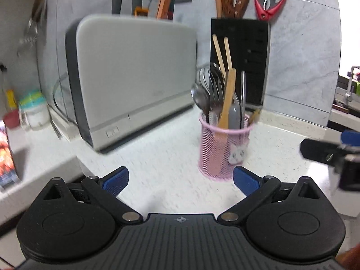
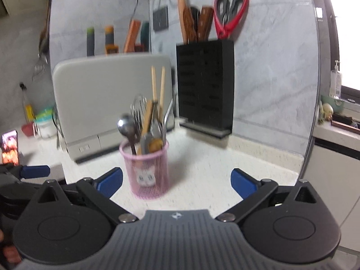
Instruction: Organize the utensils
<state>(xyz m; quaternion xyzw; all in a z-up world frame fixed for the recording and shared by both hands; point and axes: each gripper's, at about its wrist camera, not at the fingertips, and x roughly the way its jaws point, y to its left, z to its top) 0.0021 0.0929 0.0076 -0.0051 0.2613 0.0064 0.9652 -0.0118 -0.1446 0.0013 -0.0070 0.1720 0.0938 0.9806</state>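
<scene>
A pink mesh cup point(image 1: 222, 150) point(image 2: 147, 171) stands on the white counter and holds several utensils: a metal spoon point(image 1: 199, 99) point(image 2: 126, 124), a whisk point(image 1: 213, 78), a wooden spatula point(image 1: 228, 99) and two chopsticks point(image 2: 157, 85). My left gripper point(image 1: 180, 180) is open and empty, a little short of the cup, which is just right of centre. My right gripper point(image 2: 176, 181) is open and empty, with the cup ahead between centre and its left finger. Each gripper shows at the edge of the other's view.
A grey appliance point(image 1: 135, 78) stands behind and left of the cup. A black knife block point(image 1: 240, 60) with knives and red scissors point(image 1: 268, 2) stands against the marble wall. Cups and a bottle point(image 1: 10, 94) crowd the far left. The counter edge point(image 2: 281, 157) drops off at right.
</scene>
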